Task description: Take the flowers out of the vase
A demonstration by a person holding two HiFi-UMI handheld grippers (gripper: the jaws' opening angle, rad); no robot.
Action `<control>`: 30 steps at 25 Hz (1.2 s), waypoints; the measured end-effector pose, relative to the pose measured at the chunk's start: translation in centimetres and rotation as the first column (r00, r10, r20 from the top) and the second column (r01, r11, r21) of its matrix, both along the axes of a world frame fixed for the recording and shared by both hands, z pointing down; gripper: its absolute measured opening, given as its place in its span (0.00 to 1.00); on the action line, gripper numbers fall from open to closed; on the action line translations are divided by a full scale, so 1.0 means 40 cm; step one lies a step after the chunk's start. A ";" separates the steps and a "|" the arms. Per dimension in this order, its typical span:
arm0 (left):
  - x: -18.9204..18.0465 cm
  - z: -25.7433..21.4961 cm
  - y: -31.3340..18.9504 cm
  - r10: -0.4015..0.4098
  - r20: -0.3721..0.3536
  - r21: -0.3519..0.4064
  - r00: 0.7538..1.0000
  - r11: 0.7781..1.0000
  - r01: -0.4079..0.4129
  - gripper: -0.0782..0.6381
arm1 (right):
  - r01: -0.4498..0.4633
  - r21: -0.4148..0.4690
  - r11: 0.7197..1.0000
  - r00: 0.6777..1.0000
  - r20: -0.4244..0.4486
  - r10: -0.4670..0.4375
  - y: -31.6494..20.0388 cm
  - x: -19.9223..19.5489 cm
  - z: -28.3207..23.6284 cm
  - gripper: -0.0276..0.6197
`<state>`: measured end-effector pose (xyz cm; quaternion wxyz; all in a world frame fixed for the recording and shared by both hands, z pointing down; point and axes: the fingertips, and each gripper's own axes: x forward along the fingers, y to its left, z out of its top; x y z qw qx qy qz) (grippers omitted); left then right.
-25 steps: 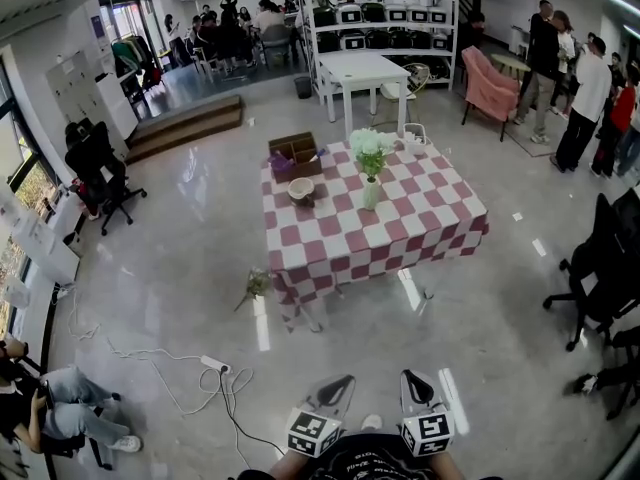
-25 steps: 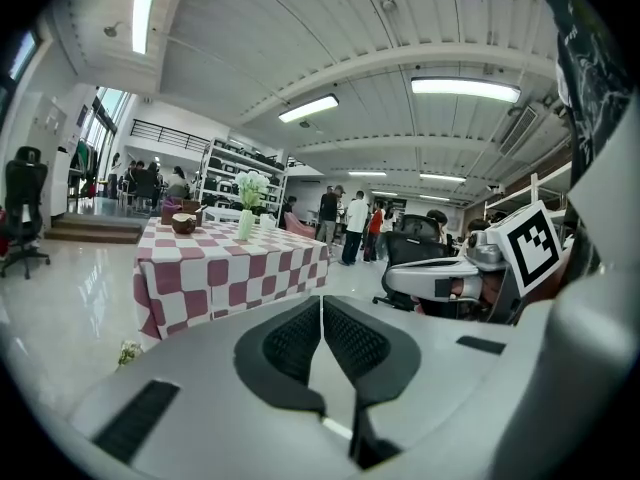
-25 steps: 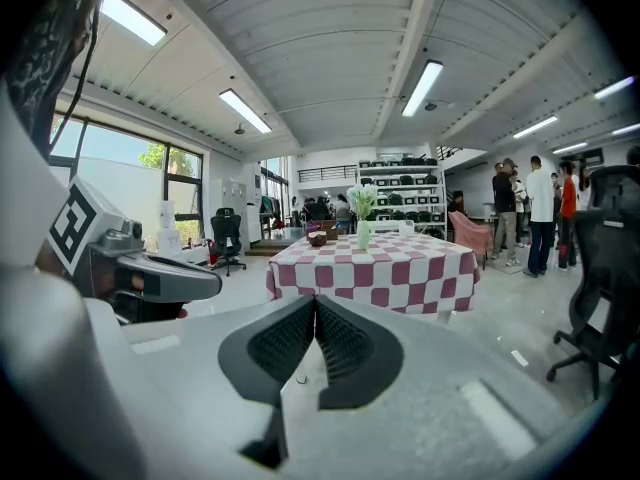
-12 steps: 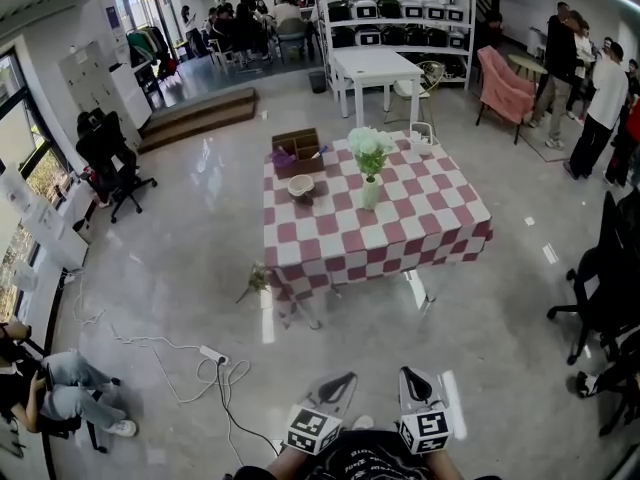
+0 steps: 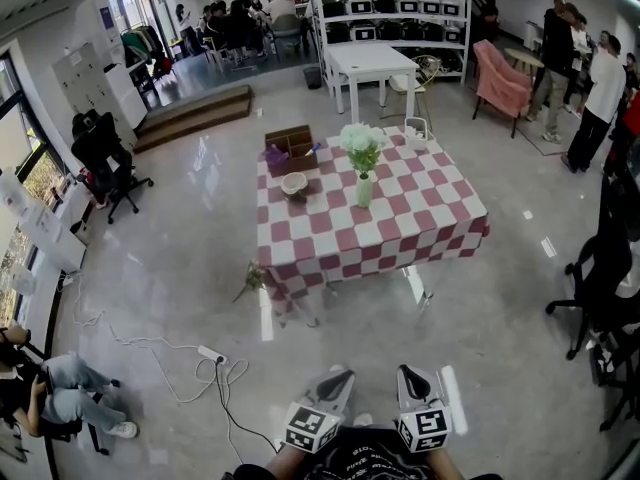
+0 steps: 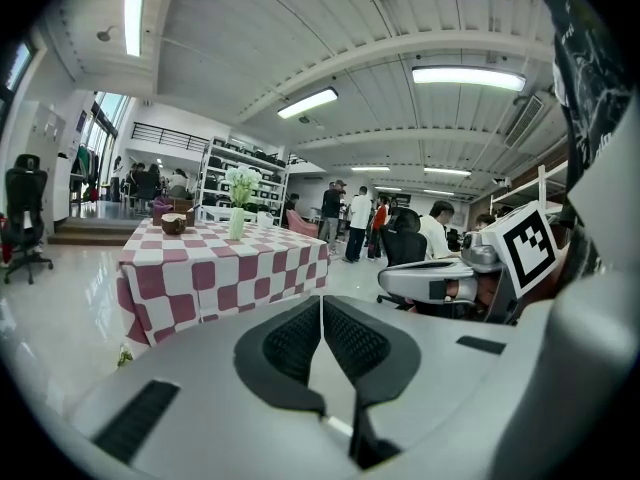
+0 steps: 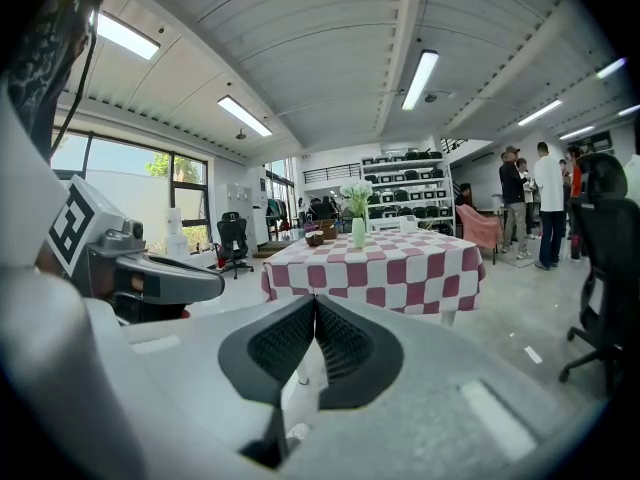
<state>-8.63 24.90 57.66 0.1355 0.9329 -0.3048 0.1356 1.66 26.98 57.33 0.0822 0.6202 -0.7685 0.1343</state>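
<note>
Faintly, flowers (image 5: 362, 143) and vase (image 5: 364, 190) show small — left gripper (image 6: 321, 304), right gripper (image 7: 315, 304) clenched empty.

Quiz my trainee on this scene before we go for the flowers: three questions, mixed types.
1. True or false: the flowers are in the vase.
2. The left gripper and right gripper are: A both open; B both shut, empty; C holding stems.
3. In the head view, what sits just left of the vase on the checked table?
Key: 1 true; 2 B; 3 the bowl.
</note>
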 end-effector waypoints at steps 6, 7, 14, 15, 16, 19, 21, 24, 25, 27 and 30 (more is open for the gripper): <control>0.022 -0.007 -0.032 0.018 -0.013 0.004 1.000 1.000 -0.018 0.13 | -0.012 -0.002 1.000 1.000 -0.005 0.012 -0.027 0.015 -0.002 0.05; 0.023 -0.005 -0.039 0.018 -0.014 0.002 1.000 1.000 -0.018 0.13 | -0.013 -0.003 1.000 1.000 -0.007 0.013 -0.034 0.016 -0.002 0.05; 0.028 0.013 -0.104 0.017 -0.017 -0.017 1.000 1.000 -0.018 0.13 | -0.018 -0.014 1.000 1.000 -0.013 0.017 -0.094 0.030 0.003 0.05; 0.029 0.012 -0.118 0.017 -0.018 -0.017 1.000 1.000 -0.017 0.13 | -0.019 -0.012 1.000 1.000 -0.015 0.019 -0.107 0.032 0.001 0.05; 0.029 0.011 -0.132 0.016 -0.018 -0.017 1.000 1.000 -0.017 0.13 | -0.020 -0.010 1.000 1.000 -0.016 0.020 -0.120 0.034 -0.003 0.05; 0.029 0.008 -0.176 0.015 -0.020 -0.018 1.000 1.000 -0.015 0.13 | -0.025 -0.007 1.000 1.000 -0.018 0.025 -0.159 0.038 -0.010 0.05; 0.032 0.006 -0.206 0.018 -0.023 -0.017 1.000 1.000 -0.018 0.13 | -0.030 -0.005 1.000 0.999 -0.019 0.030 -0.186 0.043 -0.014 0.05; 0.038 0.002 -0.253 0.025 -0.026 -0.015 0.999 1.000 -0.025 0.13 | -0.038 -0.004 0.999 0.999 -0.015 0.038 -0.231 0.047 -0.018 0.05; 0.039 0.001 -0.269 0.027 -0.028 -0.014 0.999 1.000 -0.027 0.13 | -0.039 -0.003 0.999 0.999 -0.014 0.039 -0.247 0.047 -0.019 0.05; 0.042 -0.003 -0.302 0.033 -0.030 -0.012 0.999 0.999 -0.033 0.13 | -0.042 -0.001 0.999 0.999 -0.014 0.042 -0.279 0.046 -0.022 0.05; 0.044 -0.006 -0.349 0.043 -0.033 -0.009 0.999 0.999 -0.043 0.13 | -0.049 0.000 0.999 0.999 -0.015 0.049 -0.323 0.044 -0.026 0.05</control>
